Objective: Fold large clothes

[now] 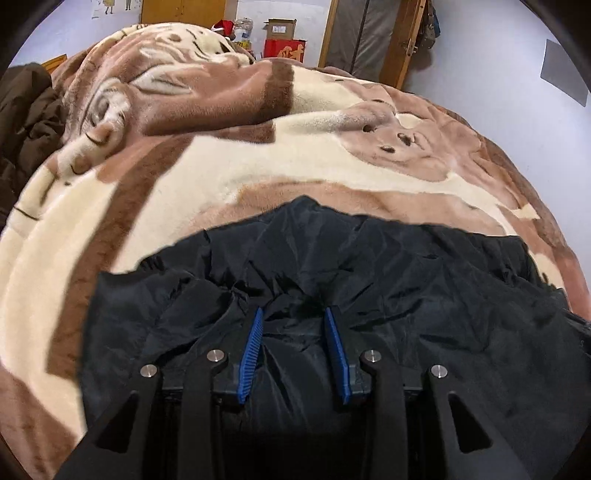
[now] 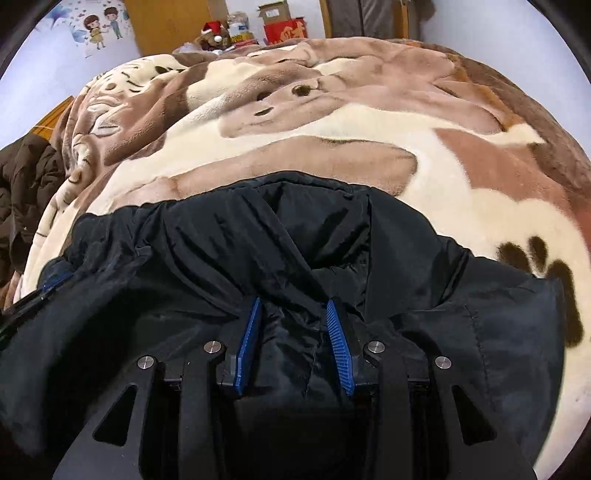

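A large black padded jacket (image 1: 388, 280) lies on a brown and cream blanket (image 1: 207, 184) on the bed. My left gripper (image 1: 294, 312) has its blue-padded fingers (image 1: 255, 339) closed on a thick bunch of the jacket's fabric, which puckers between them. In the right wrist view the same jacket (image 2: 207, 251) fills the lower half of the frame. My right gripper (image 2: 292, 301) is likewise shut on a gathered fold of it, fingers (image 2: 338, 332) pressed into the cloth. The left gripper shows at that view's left edge (image 2: 44, 288).
A dark brown coat (image 1: 26, 110) is heaped at the bed's left side, also in the right wrist view (image 2: 22, 177). Beyond the bed stand red and cardboard boxes (image 1: 284, 40), a wooden cabinet (image 1: 183, 11) and a door frame (image 1: 395, 40).
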The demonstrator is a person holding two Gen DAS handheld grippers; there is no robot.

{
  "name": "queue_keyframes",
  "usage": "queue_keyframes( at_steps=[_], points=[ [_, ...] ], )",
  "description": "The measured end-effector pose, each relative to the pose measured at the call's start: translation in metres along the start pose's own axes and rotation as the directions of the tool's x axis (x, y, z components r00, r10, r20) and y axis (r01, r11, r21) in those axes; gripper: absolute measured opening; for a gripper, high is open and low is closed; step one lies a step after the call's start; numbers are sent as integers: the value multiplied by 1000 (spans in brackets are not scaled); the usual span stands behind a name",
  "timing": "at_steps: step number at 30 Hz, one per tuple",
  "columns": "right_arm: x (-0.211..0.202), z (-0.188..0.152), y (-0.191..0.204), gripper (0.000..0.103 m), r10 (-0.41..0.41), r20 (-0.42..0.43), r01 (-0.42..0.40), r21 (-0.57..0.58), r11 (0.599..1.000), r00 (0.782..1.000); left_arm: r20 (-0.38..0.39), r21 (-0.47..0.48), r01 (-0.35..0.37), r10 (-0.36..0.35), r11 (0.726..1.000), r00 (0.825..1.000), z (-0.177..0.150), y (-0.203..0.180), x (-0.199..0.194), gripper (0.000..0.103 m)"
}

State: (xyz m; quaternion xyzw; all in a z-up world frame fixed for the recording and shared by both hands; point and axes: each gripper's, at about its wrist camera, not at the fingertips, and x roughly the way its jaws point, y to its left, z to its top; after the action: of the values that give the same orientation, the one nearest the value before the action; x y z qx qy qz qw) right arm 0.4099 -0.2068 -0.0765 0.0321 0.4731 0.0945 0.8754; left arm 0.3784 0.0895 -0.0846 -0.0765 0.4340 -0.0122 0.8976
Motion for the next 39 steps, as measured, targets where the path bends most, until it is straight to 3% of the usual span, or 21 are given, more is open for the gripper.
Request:
queue_keyframes(
  at_steps=[2,6,9,12,16,20,22,24,28,39],
  points=[
    [-26,2,4,37,12,55,-12,3,1000,998,39,-19,35,-34,999,999,1,2,-27,36],
    [-85,-17,28,37,127,169,-126,-18,992,977,118,-15,120,-117,993,986,-17,-7,-77,36],
    [-87,-40,54,37,202,133,-194,-71,978,970,108,12,153,-153,988,982,-41,-21,-85,36],
    [-55,-58,64,37,165,44,-160,-97,982,985,33,-1,143,-143,990,989,-60,-28,-60,36],
    [-33,-62,48,33,156,28,-154,-71,986,987,5,-13,138,-137,990,990,-63,-30,-46,36],
    [-64,-57,58,33,121,46,-116,-86,989,992,33,9,162,-162,987,986,-61,-33,-77,36],
    [-83,-61,60,33,153,88,-144,-97,985,984,58,29,186,-188,982,981,-69,-36,-94,36],
    [-86,-72,65,33,171,81,-162,-103,981,982,28,36,207,-208,978,978,-81,-41,-91,36],
    [-41,-91,63,33,128,-11,-128,-97,987,992,-71,53,163,-159,985,985,-109,-51,-54,36],
    [-14,-100,67,32,77,-16,-79,-138,987,997,-78,62,123,-118,991,990,-114,-55,-30,36]
  ],
)
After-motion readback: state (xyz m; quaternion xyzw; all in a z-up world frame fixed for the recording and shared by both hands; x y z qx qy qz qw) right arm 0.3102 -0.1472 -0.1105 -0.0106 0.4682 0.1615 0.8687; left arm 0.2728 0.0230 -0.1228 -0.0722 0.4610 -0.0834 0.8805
